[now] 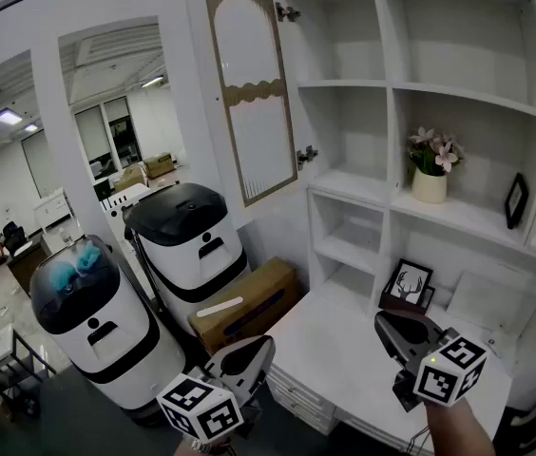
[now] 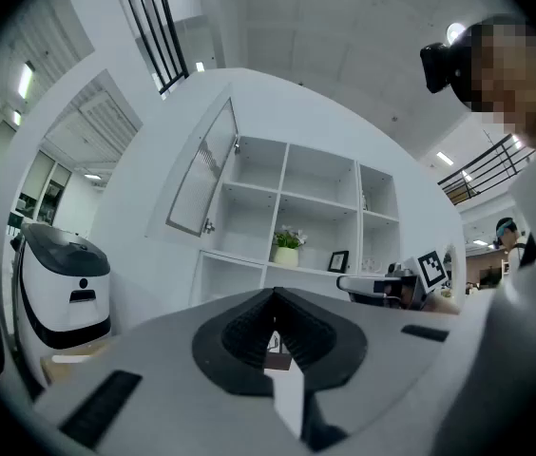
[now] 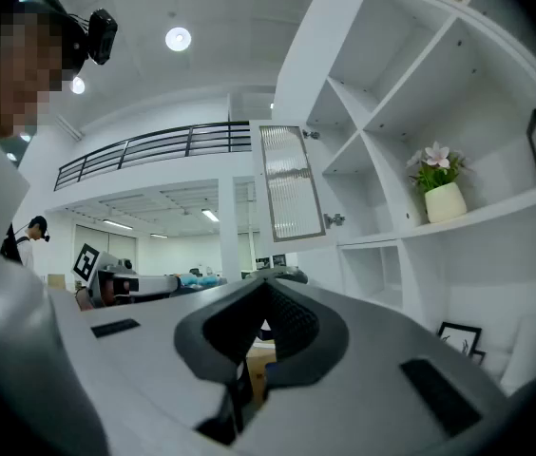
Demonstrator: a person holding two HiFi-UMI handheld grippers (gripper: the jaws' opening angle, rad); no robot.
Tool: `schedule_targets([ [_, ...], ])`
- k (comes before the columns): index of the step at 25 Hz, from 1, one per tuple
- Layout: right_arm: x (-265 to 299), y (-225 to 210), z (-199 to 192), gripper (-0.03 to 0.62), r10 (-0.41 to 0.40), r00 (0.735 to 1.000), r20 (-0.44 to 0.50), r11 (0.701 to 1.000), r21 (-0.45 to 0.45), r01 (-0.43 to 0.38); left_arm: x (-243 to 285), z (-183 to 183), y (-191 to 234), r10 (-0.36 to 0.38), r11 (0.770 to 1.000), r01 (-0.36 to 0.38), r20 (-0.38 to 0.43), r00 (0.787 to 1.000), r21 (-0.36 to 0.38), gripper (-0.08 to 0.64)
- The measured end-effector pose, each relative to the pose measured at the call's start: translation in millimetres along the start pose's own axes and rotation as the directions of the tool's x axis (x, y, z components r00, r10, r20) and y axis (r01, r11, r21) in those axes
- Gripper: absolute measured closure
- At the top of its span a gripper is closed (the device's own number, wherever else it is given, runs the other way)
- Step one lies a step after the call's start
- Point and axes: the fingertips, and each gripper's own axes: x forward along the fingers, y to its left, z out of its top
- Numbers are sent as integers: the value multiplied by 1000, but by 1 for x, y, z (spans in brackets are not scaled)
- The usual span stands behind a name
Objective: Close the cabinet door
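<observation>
Head view, door [image 1: 254, 93]: ribbed panel, gold trim, swung wide open, hinged at right edge to cabinet [image 1: 390, 88], upper left compartment. Well above both grippers.
Left gripper [image 1: 254, 350]: low, jaws together, nothing between.
Right gripper [image 1: 389, 326]: over desk [image 1: 335, 350], jaws together, empty.
Flowerpot [image 1: 430, 186]: middle shelf.
Frame [image 1: 516, 199]: same shelf, further right.
Deer picture [image 1: 407, 283]: back of desk.
Box [image 1: 249, 304]: floor, between desk and white machine [image 1: 187, 250].
</observation>
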Motion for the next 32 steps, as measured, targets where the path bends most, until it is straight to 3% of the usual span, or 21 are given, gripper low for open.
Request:
schedule_targets([
  [32,42,-28,-3,588,59,998,7,998,38,-59,22,-8,39,76,997,-76,-11,997,-16,555],
])
